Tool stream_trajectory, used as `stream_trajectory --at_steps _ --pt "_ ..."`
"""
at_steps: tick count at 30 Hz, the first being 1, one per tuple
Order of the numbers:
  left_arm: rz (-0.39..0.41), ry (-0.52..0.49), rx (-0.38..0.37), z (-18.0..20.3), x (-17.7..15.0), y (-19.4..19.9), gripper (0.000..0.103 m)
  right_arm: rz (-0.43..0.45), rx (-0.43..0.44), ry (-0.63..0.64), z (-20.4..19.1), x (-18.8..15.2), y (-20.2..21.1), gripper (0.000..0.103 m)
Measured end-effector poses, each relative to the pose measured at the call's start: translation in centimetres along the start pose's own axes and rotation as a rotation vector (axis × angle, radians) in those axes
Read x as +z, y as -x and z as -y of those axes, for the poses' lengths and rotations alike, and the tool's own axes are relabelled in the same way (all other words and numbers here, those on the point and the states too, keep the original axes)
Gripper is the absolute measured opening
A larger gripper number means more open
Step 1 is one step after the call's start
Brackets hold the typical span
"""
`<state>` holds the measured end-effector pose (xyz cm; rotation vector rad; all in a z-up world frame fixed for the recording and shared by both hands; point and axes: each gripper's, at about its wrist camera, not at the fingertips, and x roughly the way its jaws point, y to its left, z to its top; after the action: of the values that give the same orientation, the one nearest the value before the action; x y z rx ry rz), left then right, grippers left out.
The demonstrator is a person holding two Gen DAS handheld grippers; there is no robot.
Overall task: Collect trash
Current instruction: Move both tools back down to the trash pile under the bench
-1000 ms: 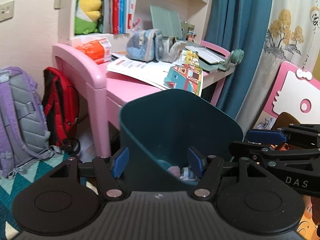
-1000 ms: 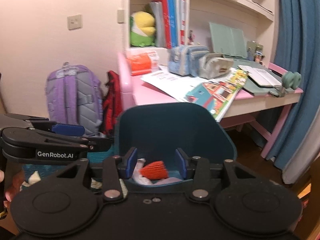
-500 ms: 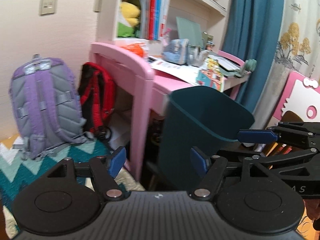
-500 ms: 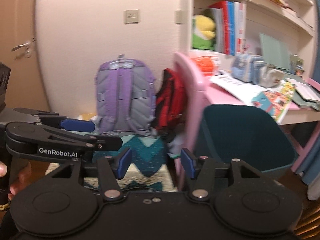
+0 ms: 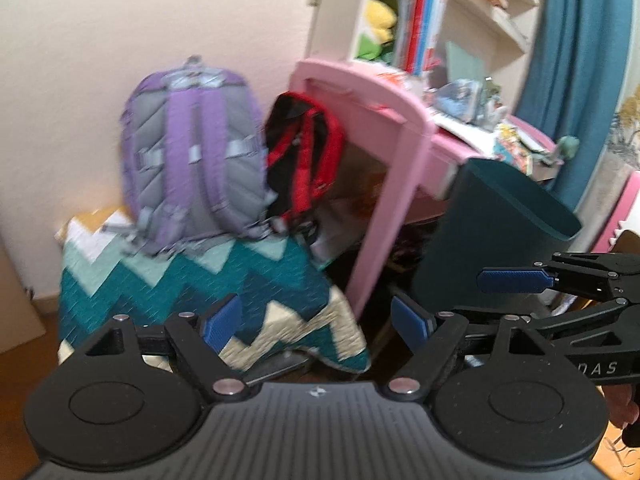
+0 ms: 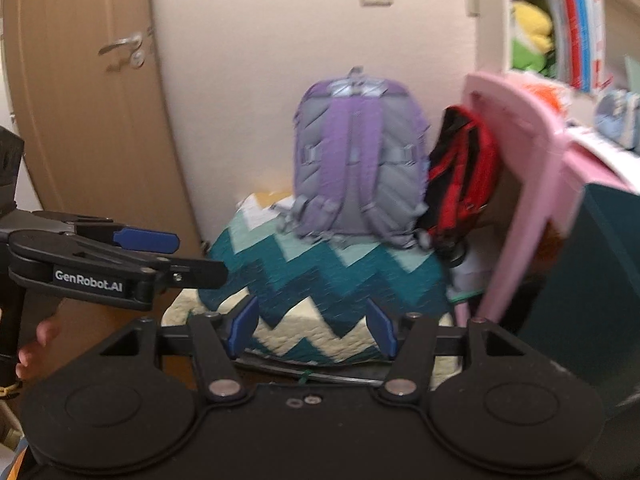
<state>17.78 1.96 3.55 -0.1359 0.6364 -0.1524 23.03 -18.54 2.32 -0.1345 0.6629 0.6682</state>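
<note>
The dark teal trash bin (image 5: 476,236) stands on the floor beside the pink desk (image 5: 400,184); its inside is hidden from here. The bin's wall (image 6: 592,280) fills the right edge of the right wrist view. My left gripper (image 5: 316,324) hovers over a zigzag blanket (image 5: 192,280), its jaws opening with nothing between them. My right gripper (image 6: 314,328) points at the same blanket (image 6: 320,280), its jaws also opening and empty. Each gripper shows side-on in the other's view. No loose trash is clear in these blurred views.
A purple-grey backpack (image 5: 192,152) and a red-black bag (image 5: 304,160) lean against the wall and desk leg on the blanket. Shelves with books (image 5: 420,32) rise above the desk. A wooden door (image 6: 80,120) stands at the left. A blue curtain (image 5: 580,60) hangs at the right.
Both views have swung left, away from the open bin with its trash, toward the backpacks and blanket. Both pairs of jaws stand wider apart than before.
</note>
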Motion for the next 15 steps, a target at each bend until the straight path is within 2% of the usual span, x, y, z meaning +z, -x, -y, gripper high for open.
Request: stream_trajectory --at_steps 6,12,15 --pt "-0.051 0.058 0.044 -5.8 -3.6 -1.1 0.084 -0.058 0.024 -0.002 -2.1 -1.8 -5.6 0.059" --pt "-0.114 0.119 0.073 -11.8 -7.2 -4.2 0.086 -0.136 0.017 -0.008 -3.2 -4.4 -12.2 0.059" --pt "-0.136 0.145 0.085 -14.6 -9.0 -6.2 0.099 -0.191 0.011 -0.020 -3.2 -6.3 -15.9 0.059"
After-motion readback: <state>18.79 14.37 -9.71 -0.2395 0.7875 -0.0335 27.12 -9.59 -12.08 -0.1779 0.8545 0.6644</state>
